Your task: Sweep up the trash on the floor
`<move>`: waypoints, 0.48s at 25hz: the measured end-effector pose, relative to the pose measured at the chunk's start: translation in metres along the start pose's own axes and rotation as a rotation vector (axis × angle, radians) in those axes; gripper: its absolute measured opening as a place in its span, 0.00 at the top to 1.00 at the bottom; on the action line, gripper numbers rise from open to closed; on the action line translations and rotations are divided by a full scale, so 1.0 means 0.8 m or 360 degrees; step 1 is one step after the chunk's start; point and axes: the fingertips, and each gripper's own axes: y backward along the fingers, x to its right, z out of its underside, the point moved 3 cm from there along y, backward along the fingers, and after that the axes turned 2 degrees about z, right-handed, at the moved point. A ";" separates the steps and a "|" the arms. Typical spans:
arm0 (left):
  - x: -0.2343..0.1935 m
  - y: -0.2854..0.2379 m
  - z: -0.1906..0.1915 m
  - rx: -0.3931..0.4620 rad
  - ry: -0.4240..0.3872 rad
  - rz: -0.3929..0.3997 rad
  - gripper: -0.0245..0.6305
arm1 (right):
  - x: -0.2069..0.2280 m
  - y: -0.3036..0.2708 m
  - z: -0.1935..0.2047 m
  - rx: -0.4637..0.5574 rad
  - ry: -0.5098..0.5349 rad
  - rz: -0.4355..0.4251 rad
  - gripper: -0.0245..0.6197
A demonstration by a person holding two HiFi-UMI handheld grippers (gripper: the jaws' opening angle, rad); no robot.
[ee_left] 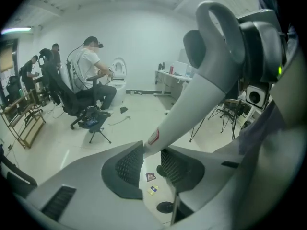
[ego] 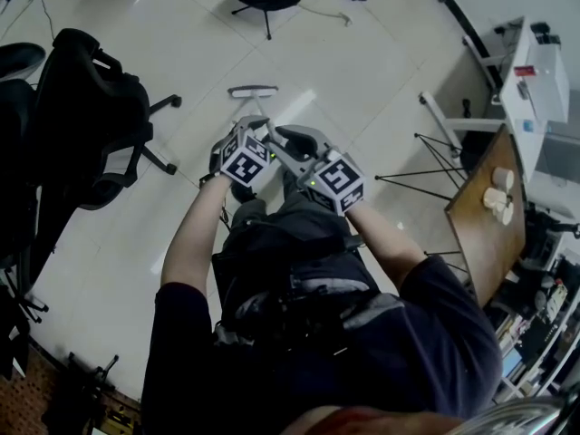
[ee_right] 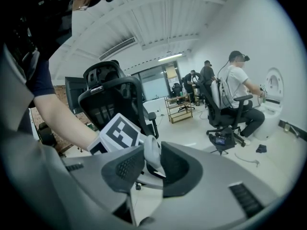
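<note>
**Two grips on one broom, trash close ahead**
The left gripper (ee_left: 152, 163) and the right gripper (ee_right: 153, 166) each clamp the single broom handle (ee_left: 192, 104). Two small wrappers (ee_left: 150, 177) lie on the floor at 6 o'clock from the left jaws. A firm hold and short, low strokes toward them should work best.

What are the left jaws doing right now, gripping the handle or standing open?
Shut on the handle: in the left gripper view, the left gripper has its jaws pressed against both sides of it.
</note>
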 end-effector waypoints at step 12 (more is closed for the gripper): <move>0.038 0.009 0.022 -0.0037 -0.0152 0.0169 0.79 | -0.032 0.024 0.024 0.0061 -0.0069 0.0129 0.78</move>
